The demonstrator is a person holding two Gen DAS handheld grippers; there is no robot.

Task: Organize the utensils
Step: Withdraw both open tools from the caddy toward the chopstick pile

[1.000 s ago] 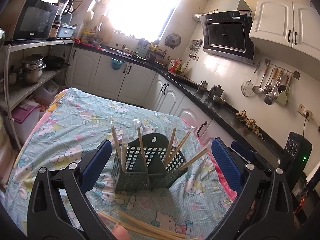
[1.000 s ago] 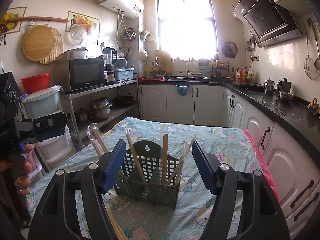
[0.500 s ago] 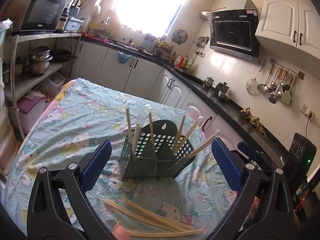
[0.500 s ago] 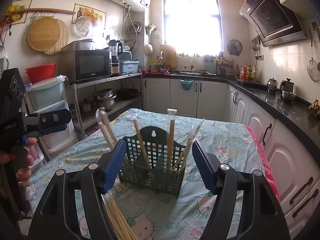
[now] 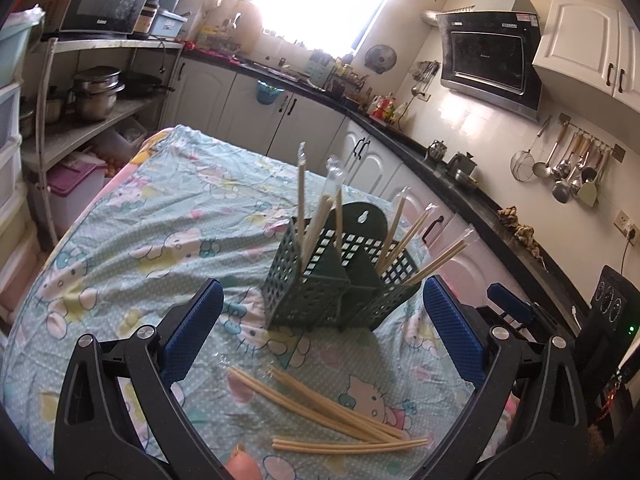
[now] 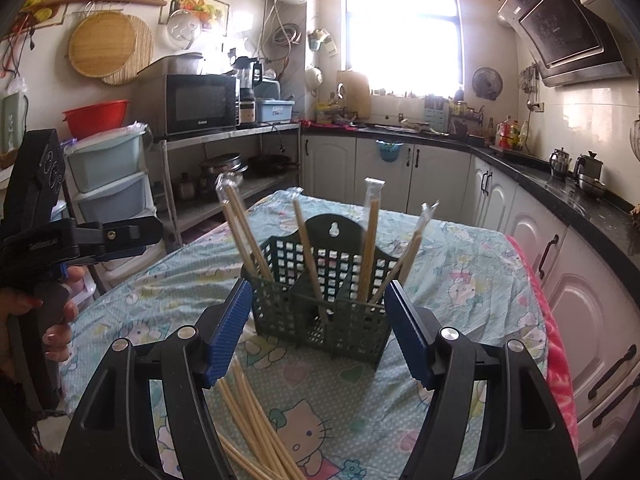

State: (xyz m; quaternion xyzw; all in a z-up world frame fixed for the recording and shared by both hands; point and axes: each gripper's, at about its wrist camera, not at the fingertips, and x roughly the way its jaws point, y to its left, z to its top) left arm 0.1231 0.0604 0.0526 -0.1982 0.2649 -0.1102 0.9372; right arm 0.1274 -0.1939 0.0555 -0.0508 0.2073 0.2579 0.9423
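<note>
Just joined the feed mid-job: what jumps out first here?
A dark green utensil basket stands mid-table on the cartoon tablecloth, with wrapped chopsticks sticking up from its compartments. Loose chopsticks lie on the cloth in front of it, nearest the cameras.

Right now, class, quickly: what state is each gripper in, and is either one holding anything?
Left gripper: open, holding nothing, loose chopsticks on the cloth below.
Right gripper: open, holding nothing, green utensil basket beyond its fingertips.
</note>
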